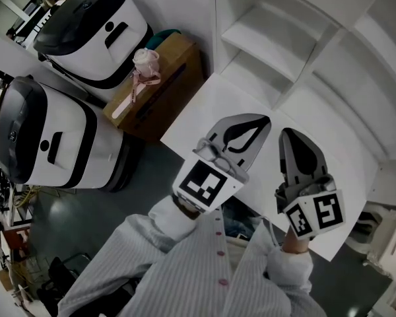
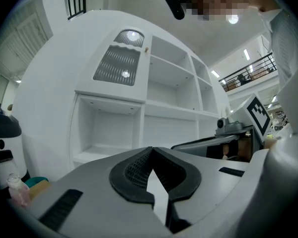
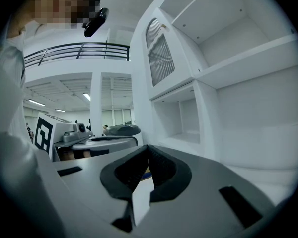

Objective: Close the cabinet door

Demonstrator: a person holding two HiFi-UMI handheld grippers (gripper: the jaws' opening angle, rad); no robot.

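Note:
A white cabinet point(image 1: 297, 45) with open shelf compartments fills the upper right of the head view. A flat white panel point(image 1: 204, 111), seemingly its open door, juts out from it below my grippers. My left gripper point(image 1: 261, 119) and right gripper point(image 1: 287, 132) hover side by side over this panel, both shut and empty. In the left gripper view the shut tips point(image 2: 152, 148) face the open compartments point(image 2: 109, 128) and a ribbed glass door point(image 2: 116, 58) above them. The right gripper's shut tips point(image 3: 148, 147) also point at the shelves point(image 3: 181, 118); whether either tip touches the panel is unclear.
Two white-and-black machines point(image 1: 92, 28) point(image 1: 46, 134) stand at the left. Between them and the panel sits a brown cardboard box point(image 1: 165, 84) with a pink flower-like item point(image 1: 145, 61) on top. Striped sleeves point(image 1: 204, 269) fill the bottom.

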